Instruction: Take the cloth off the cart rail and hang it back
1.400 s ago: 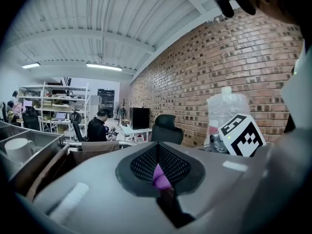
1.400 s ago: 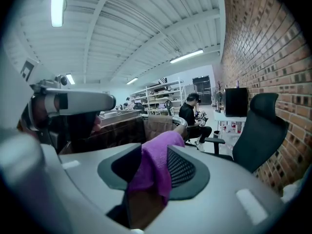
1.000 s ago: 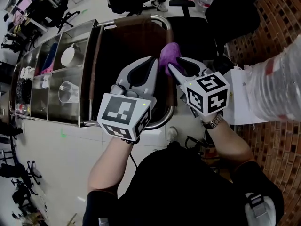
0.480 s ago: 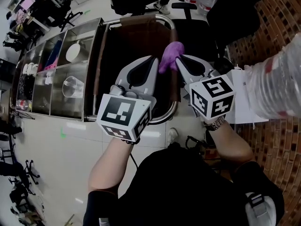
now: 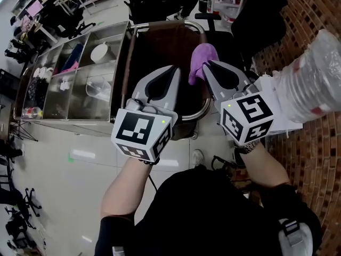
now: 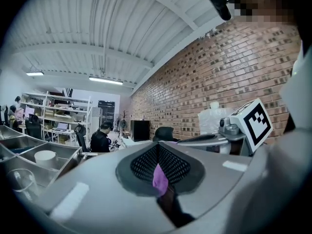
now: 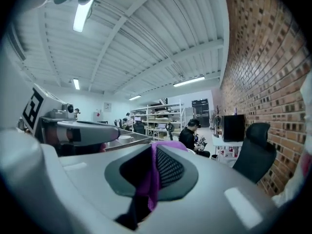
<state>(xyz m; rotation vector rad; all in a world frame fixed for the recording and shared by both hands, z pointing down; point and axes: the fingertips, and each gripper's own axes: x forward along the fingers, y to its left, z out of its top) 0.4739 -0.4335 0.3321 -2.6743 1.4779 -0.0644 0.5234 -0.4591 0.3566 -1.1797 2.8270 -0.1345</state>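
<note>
The purple cloth [image 5: 201, 60] is bunched above the right side of the cart's curved metal rail [image 5: 204, 106]. My right gripper [image 5: 205, 68] is shut on it, and in the right gripper view a fold of the cloth [image 7: 152, 182] hangs down between the mesh pads. My left gripper [image 5: 172, 71] is just left of the cloth over the dark cart basket, jaws together with nothing held. In the left gripper view a sliver of the cloth [image 6: 160, 179] shows behind the gap below the closed pads.
Steel compartments on the cart's left hold a white bowl [image 5: 99, 52] and a clear cup [image 5: 95, 85]. A brick wall and a plastic-wrapped bundle [image 5: 311, 84] stand close on the right. A black office chair [image 5: 213, 12] is beyond the cart, and a seated person is far off.
The right gripper's jaws, open around the cloth a second ago, have closed on it. The cloth has come up slightly with the gripper. The left gripper has barely moved.
</note>
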